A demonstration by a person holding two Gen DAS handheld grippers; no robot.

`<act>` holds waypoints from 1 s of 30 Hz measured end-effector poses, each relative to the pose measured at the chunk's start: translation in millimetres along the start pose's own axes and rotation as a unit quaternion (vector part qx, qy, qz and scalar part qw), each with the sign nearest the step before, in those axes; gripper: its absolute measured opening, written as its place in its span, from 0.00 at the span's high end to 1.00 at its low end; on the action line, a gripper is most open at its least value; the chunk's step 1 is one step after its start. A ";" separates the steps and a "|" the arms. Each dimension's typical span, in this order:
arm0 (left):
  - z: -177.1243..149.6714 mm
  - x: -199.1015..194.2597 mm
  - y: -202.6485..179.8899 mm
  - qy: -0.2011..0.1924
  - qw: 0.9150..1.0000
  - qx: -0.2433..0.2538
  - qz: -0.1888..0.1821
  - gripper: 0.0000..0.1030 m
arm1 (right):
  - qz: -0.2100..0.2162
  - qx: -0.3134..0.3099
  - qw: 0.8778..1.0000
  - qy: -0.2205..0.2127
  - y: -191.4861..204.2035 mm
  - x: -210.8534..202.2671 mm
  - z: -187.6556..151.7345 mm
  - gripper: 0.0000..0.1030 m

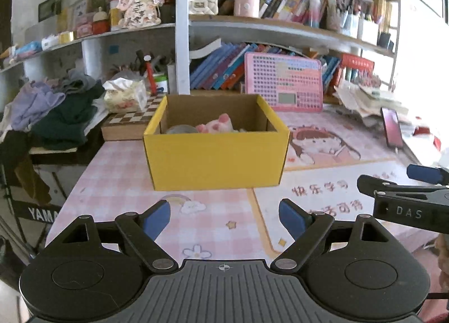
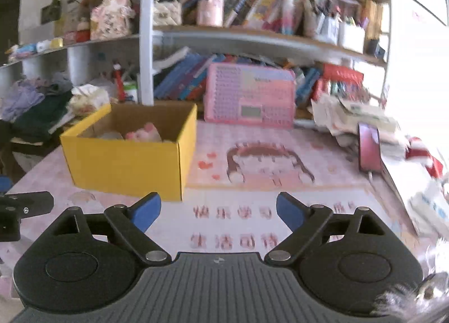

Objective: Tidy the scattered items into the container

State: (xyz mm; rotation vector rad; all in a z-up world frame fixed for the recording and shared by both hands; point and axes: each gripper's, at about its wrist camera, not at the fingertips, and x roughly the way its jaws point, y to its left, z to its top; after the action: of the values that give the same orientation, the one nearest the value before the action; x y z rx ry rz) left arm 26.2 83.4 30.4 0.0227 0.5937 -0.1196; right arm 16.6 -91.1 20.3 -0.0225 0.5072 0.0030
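A yellow cardboard box (image 1: 216,160) stands open on the pink desk mat (image 1: 118,182). Inside it lie a pink plush pig (image 1: 217,125) and a grey item (image 1: 181,128). The box also shows in the right wrist view (image 2: 126,166), with the pig (image 2: 143,133) inside. My left gripper (image 1: 224,219) is open and empty, in front of the box and apart from it. My right gripper (image 2: 217,210) is open and empty, to the right of the box; it shows at the right edge of the left wrist view (image 1: 393,182).
A pink calculator-like board (image 1: 283,82) leans against books behind the box. A phone (image 1: 391,131) and piled papers (image 1: 367,98) lie at the right. Clothes (image 1: 56,110) and a tissue pack (image 1: 125,96) sit at the left. Shelves rise behind.
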 end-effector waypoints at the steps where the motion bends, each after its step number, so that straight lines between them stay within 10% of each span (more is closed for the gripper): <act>1: -0.2 0.5 -0.7 0.000 1.000 0.000 -0.001 0.16 | 0.001 0.006 1.000 0.006 -1.0 0.1 -1.2 0.13; 30: -12.1 9.3 -22.8 0.036 0.999 0.004 0.003 0.00 | 0.002 0.002 1.000 0.030 -18.4 -15.7 -18.4 0.00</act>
State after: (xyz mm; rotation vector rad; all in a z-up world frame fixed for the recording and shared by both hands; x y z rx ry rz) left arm 24.4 60.4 15.4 0.0370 0.6642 -0.1148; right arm -6.0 -109.8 12.3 -0.0179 0.5671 0.0057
